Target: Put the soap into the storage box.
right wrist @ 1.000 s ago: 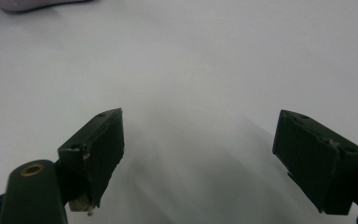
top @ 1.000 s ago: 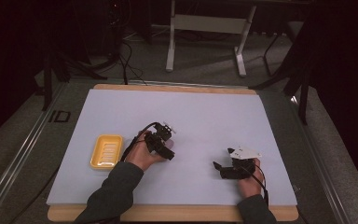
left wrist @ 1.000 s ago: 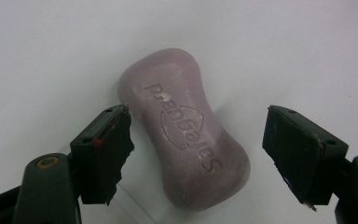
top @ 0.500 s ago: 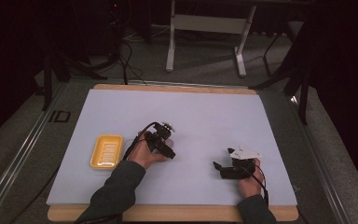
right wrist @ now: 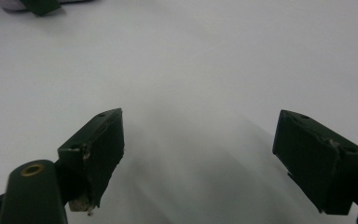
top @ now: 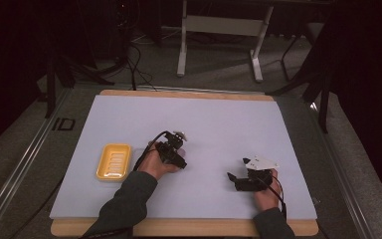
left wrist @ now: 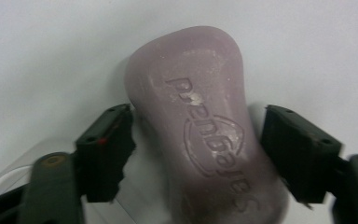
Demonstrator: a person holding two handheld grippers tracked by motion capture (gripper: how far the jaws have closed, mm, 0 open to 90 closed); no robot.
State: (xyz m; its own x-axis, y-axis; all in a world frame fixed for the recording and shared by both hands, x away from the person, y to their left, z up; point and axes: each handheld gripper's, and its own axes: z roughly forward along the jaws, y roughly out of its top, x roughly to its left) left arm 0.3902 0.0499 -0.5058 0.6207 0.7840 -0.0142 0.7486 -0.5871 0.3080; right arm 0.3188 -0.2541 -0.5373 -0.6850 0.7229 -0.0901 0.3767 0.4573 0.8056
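Left gripper (left wrist: 198, 154) jaws are seen spread to either side of a pale lilac soap bar (left wrist: 200, 121), with the left jaw close against its flank and a slight gap left at the right one — so the bar is straddled but, as far as can be judged, not yet clamped. The soap is laid flat on the white table cover (top: 219, 124), its embossed lettering turned upward, and its narrower waist is set between the jaws (a sensible place for a grip, since the swollen ends would resist slipping out). In the high view the left gripper (top: 176, 152) is held low over the middle of the cover, the hand (top: 156, 162) wrapped round it from behind; the bar itself is hidden beneath it there. Just to the left a yellow soap dish (top: 113, 161) is set on the cover, ribbed side up and vacant — it is judged to be where the bar is meant to go, which would explain the near placement. Farther out, the right gripper (top: 236, 178) is parked well apart near the front edge, its jaws (right wrist: 214, 154) held wide with nothing between them, apparently kept out of the way while the other works.
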